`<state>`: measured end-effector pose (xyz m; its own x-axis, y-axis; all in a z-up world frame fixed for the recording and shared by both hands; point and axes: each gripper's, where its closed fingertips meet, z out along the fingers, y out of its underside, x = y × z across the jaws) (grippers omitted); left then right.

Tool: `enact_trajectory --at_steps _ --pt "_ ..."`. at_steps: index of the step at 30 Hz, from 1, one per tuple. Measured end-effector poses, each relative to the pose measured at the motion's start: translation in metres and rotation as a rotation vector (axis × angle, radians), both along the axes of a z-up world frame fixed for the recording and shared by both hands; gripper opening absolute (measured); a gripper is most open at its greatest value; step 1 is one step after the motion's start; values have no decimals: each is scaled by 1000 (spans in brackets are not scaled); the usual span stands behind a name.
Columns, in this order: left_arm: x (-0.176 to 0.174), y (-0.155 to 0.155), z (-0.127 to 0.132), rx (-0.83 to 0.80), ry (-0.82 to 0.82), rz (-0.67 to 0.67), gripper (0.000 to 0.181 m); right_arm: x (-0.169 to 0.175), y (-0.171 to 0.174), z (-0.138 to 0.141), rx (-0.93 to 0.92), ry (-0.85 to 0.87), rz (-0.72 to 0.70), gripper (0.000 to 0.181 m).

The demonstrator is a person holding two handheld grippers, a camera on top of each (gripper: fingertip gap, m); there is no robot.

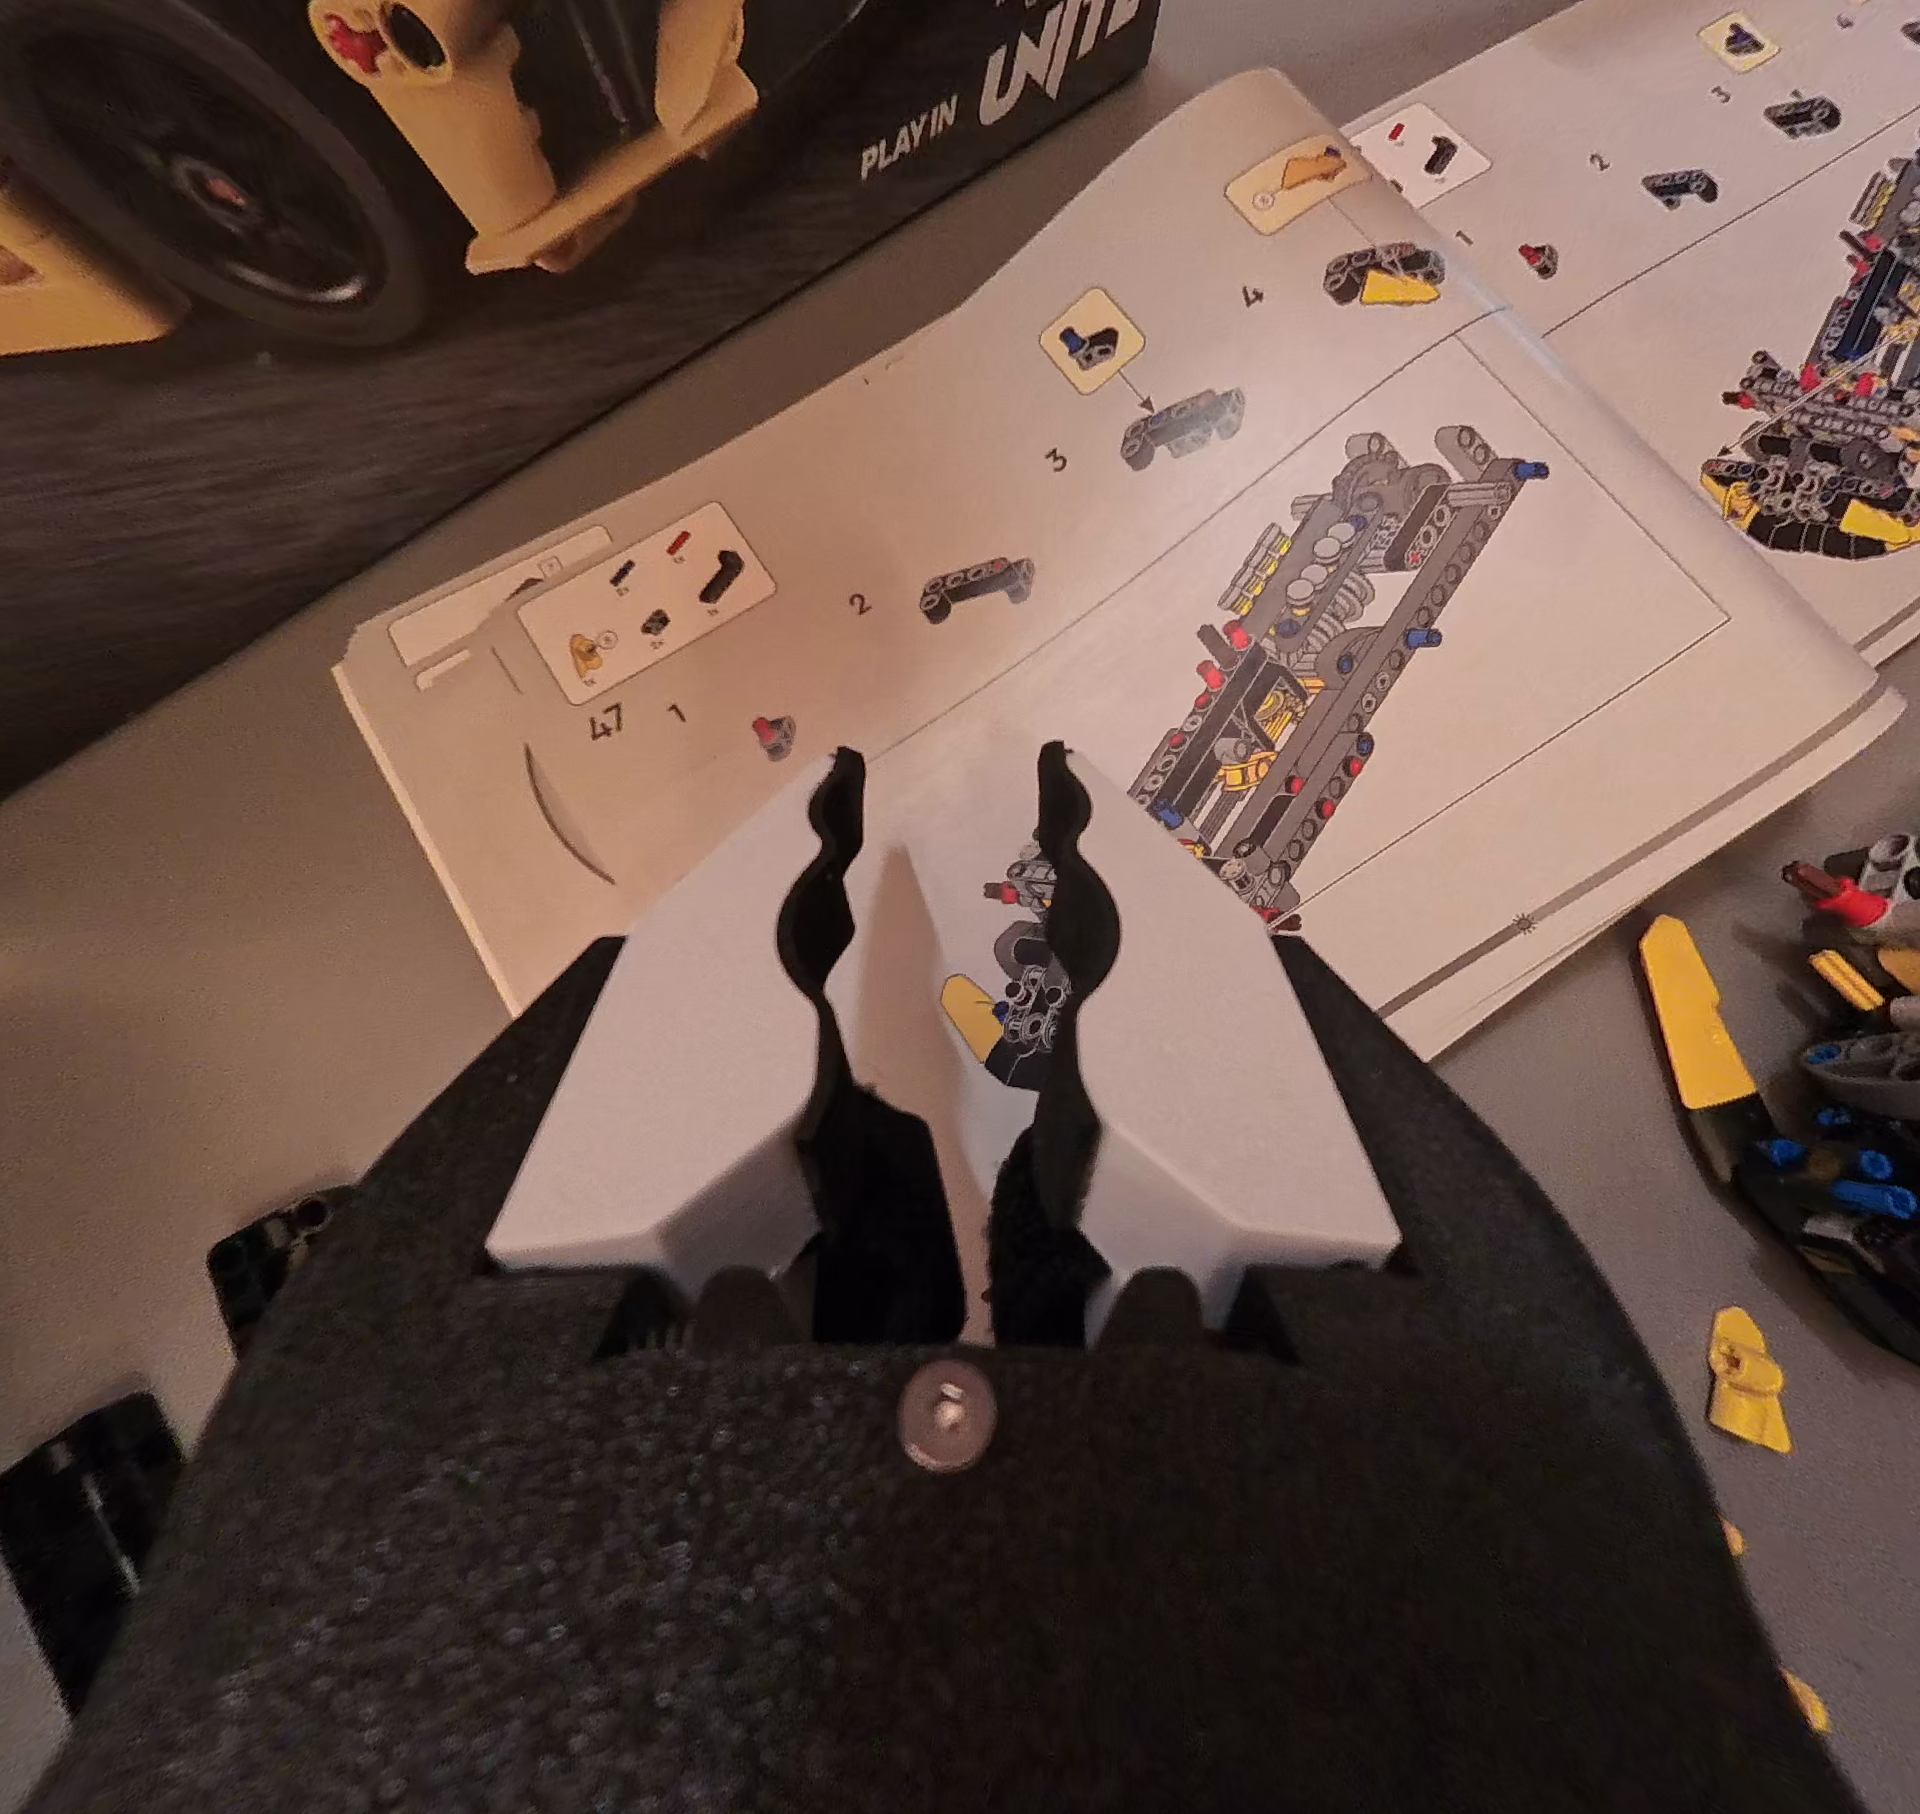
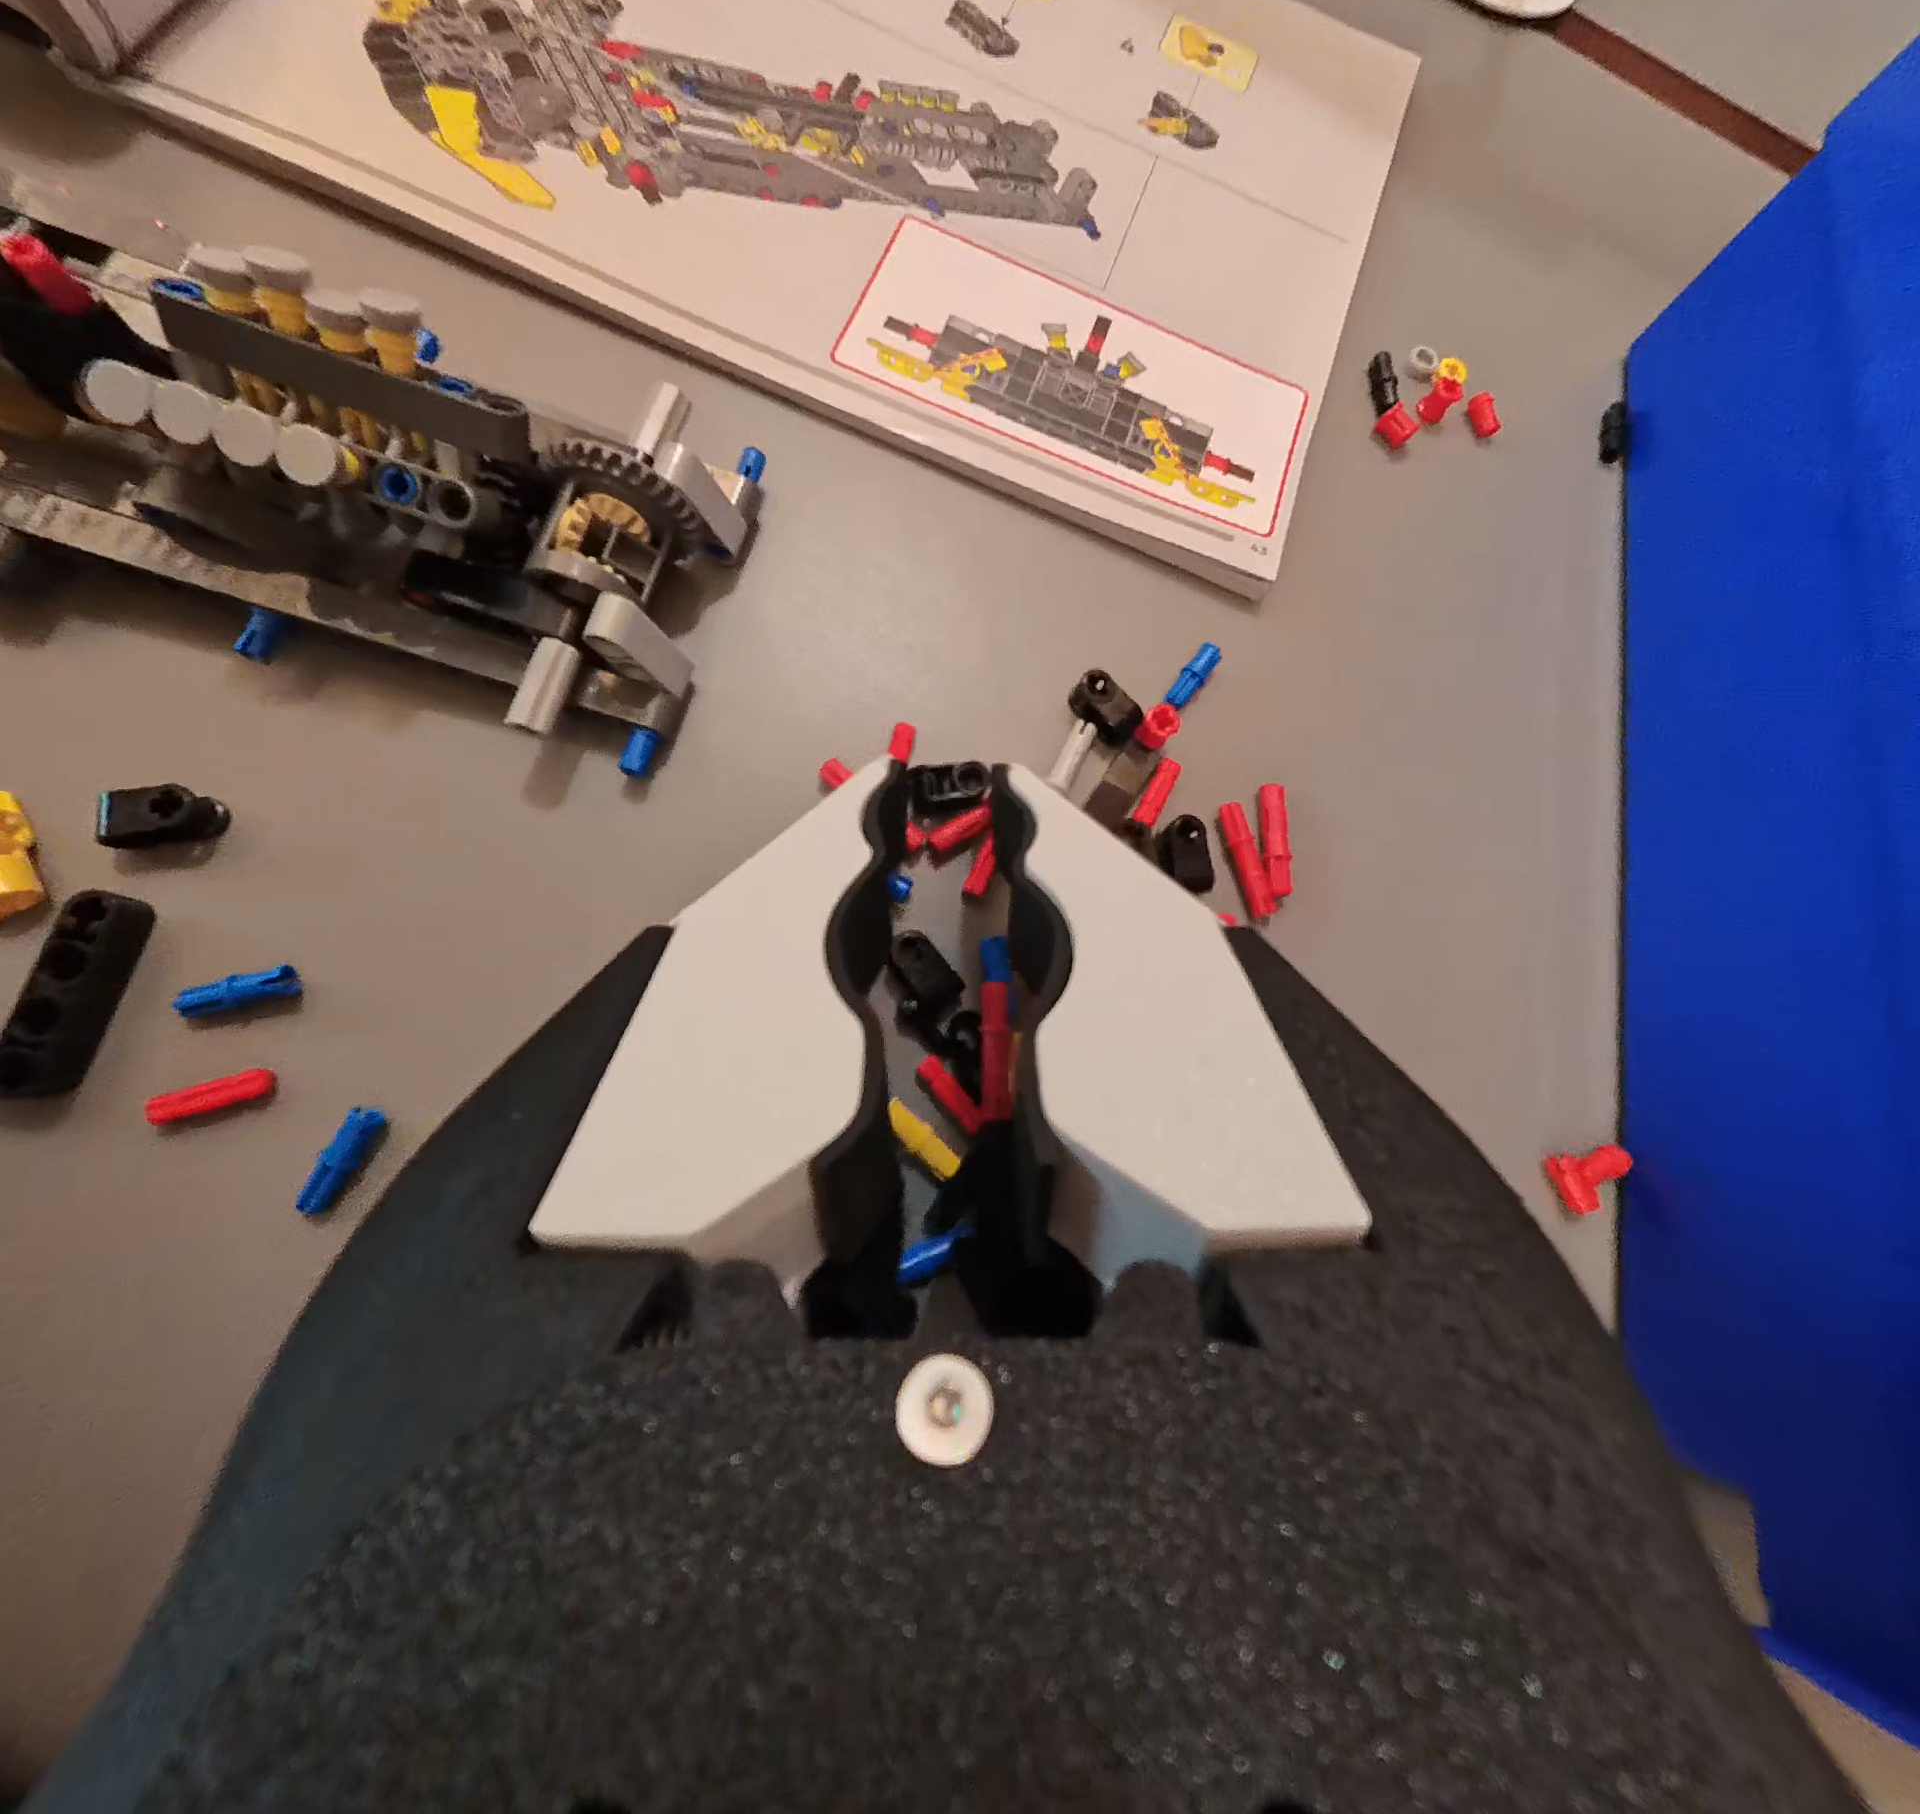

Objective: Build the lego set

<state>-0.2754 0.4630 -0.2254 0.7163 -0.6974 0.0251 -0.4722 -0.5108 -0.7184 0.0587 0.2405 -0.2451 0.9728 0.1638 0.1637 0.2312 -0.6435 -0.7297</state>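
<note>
- Black and small, a connector piece (image 2: 951, 784) sat right at the tips of the right tool (image 2: 948, 777), whose jaws were nearly together; whether they actually pinched it I could not tell.
- Doing it well, I judged, meant closing squarely on that one piece without catching the red pins (image 2: 961, 829) crowding it.
- Only the right view showed the half-built car frame (image 2: 364, 476) lying on the counter (image 2: 883, 642), just beside the open manual (image 2: 1195, 237).
- Only the left view showed the box (image 1: 623, 102), and the left tool (image 1: 951, 756) spread and empty above the manual's left page.
</note>
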Motion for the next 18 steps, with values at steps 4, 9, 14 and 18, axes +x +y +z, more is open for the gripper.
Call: enact_trajectory --at_steps 4,9,14,18 --pt "0 0 1 2 -1 -1 32 0 0 -1 -3 53 -6 13" --pt "-1 0 1 2 -4 2 32 0 1 0 1 52 -4 12" --pt "0 1 3 -1 -20 5 32 2 2 8 46 6 -10 5" --pt "1 1 6 8 -31 6 31 2 1 5 37 -15 -12 5"
